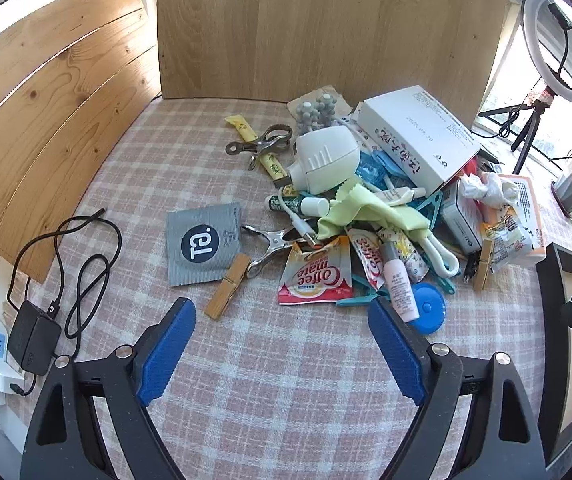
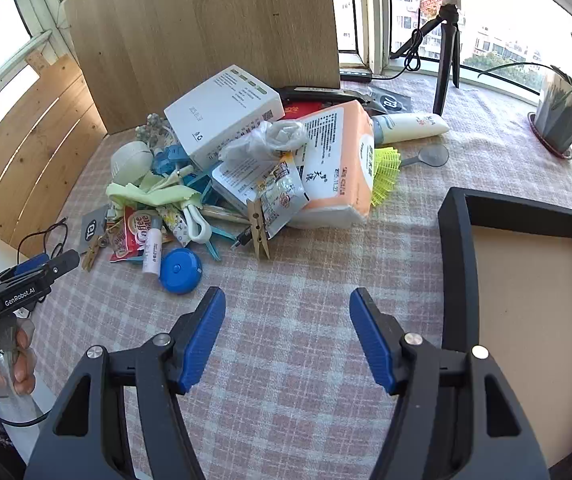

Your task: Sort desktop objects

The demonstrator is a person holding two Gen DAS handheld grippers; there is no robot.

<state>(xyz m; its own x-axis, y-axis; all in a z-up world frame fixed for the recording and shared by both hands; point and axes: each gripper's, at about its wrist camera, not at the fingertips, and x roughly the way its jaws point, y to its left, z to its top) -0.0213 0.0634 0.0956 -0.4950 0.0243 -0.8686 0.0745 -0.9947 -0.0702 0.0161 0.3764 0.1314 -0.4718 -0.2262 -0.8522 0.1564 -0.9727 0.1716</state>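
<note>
Daylight pours in through the windows (image 2: 498,32) behind a pink plaid tablecloth (image 2: 286,320), with pale wooden boards (image 1: 326,28) propped upright at the back. On the sill side stand a ring light (image 1: 562,40) on its tripod and a potted plant (image 2: 562,120) (apartment blocks visible outside).

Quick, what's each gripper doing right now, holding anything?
Left gripper: open, holding nothing.
Right gripper: open, holding nothing.

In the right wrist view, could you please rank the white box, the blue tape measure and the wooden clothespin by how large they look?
1. white box
2. blue tape measure, though it lies nearer the camera
3. wooden clothespin
</note>
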